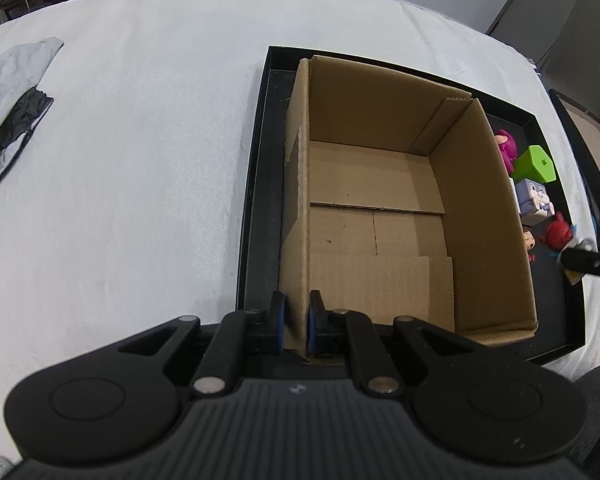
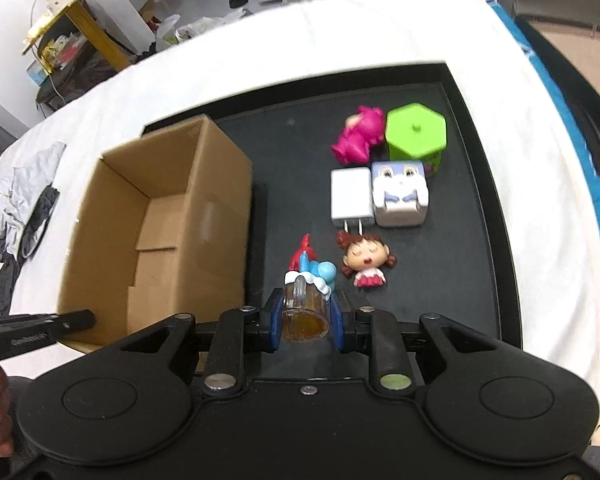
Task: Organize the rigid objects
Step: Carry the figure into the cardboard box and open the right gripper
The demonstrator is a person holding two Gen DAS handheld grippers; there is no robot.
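Low in the right wrist frame, the right gripper has its blue fingers clamped on a small figurine: a clear amber mug-shaped base with white foam rim, topped by a blue and red figure. It hangs over the black tray, beside the empty cardboard box. The left gripper pinches the box's near wall, fingers narrow.
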